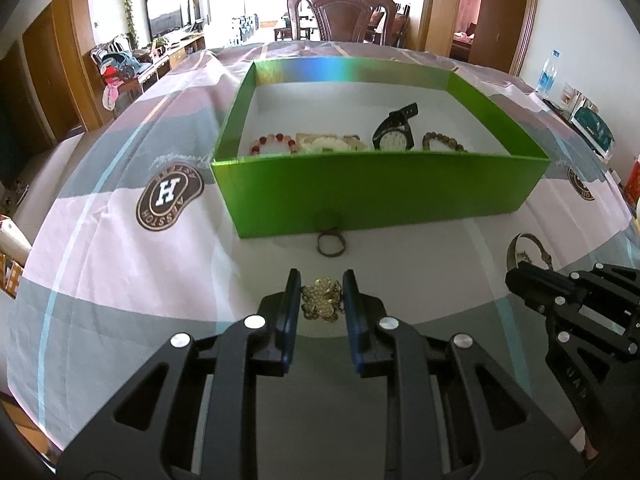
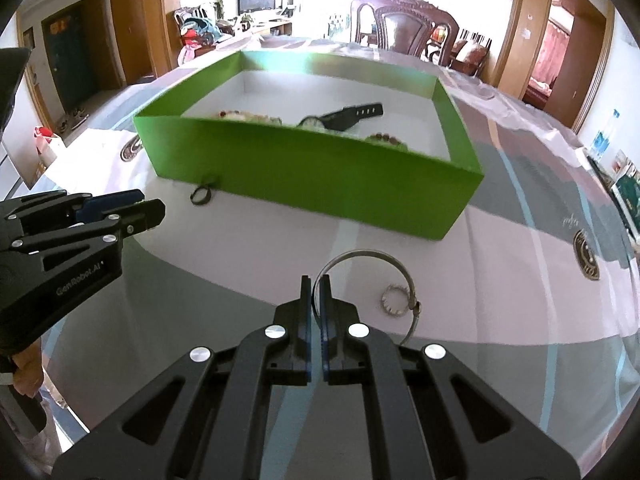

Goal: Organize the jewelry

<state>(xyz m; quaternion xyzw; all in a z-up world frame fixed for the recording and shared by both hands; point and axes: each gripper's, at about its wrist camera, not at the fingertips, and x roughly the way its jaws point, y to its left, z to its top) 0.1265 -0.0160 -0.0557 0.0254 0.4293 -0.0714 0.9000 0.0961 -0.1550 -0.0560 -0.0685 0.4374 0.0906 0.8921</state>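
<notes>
My left gripper (image 1: 321, 280) clamps a gold clover brooch (image 1: 321, 299) between narrowly parted pads, while my right gripper (image 2: 316, 282) pinches a thin silver bangle (image 2: 374, 258) over the patterned tablecloth (image 1: 120, 264). Ahead stands the green box (image 1: 380, 188) holding a black watch (image 1: 394, 130) and bead bracelets (image 1: 272, 145); a small dark ring (image 1: 330, 242) lies against its front wall.

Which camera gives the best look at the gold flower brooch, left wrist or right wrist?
The left wrist view. There the gold flower brooch sits centred and close between the left tongs, petals clear. The right wrist view shows the left tongs only from the side, and the brooch cannot be made out there.
</notes>
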